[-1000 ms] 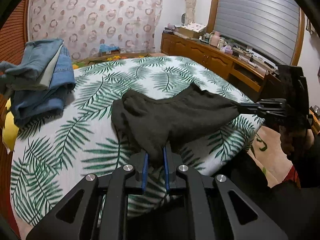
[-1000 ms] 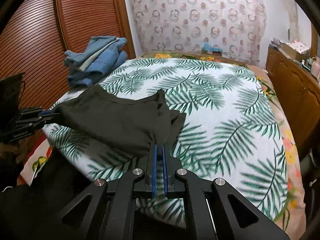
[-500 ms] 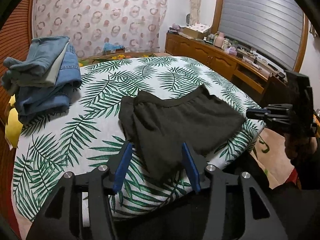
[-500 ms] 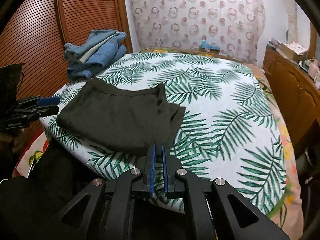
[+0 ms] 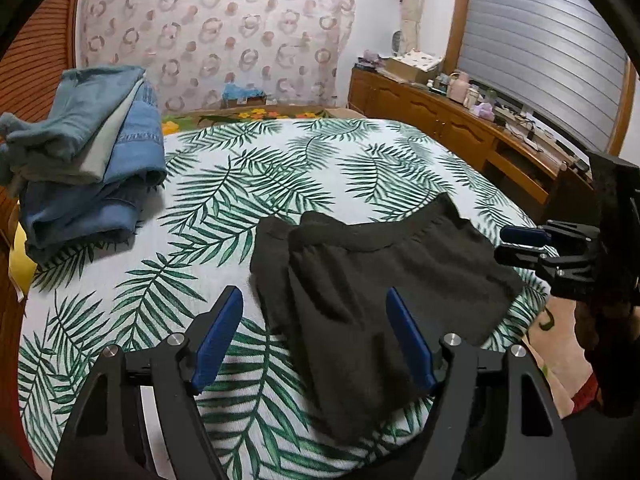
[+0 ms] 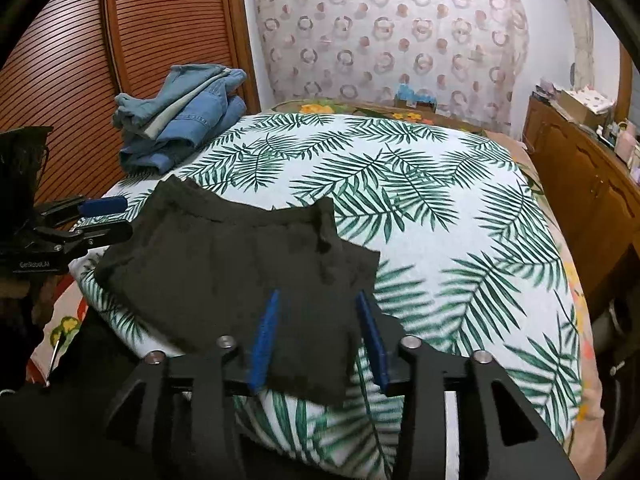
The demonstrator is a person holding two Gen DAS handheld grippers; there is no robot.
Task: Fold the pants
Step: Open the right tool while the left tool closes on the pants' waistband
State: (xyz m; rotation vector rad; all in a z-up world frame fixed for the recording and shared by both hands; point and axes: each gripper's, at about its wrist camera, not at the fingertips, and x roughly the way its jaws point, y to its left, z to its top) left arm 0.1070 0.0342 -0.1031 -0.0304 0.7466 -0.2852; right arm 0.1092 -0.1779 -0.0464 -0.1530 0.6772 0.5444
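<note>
Dark folded pants point(image 5: 372, 276) lie flat on the palm-print bed near its front edge, also in the right wrist view point(image 6: 240, 268). My left gripper point(image 5: 316, 340) is open and empty, its blue pads on either side of the pants' near edge. My right gripper point(image 6: 320, 340) is open and empty over the opposite near corner. Each gripper shows in the other's view: the right one point(image 5: 520, 246) at the far right, the left one point(image 6: 104, 216) at the far left, both with jaws apart.
A pile of blue jeans point(image 5: 84, 160) sits at the bed's far left corner, also in the right wrist view point(image 6: 180, 116). A wooden dresser point(image 5: 460, 136) with clutter runs along the right wall. A slatted wardrobe door point(image 6: 80, 72) stands left of the bed.
Both grippers held the pants' edge a second ago. The left opened first, then the right. The pants now lie flat on the bed and both grippers have drawn back slightly.
</note>
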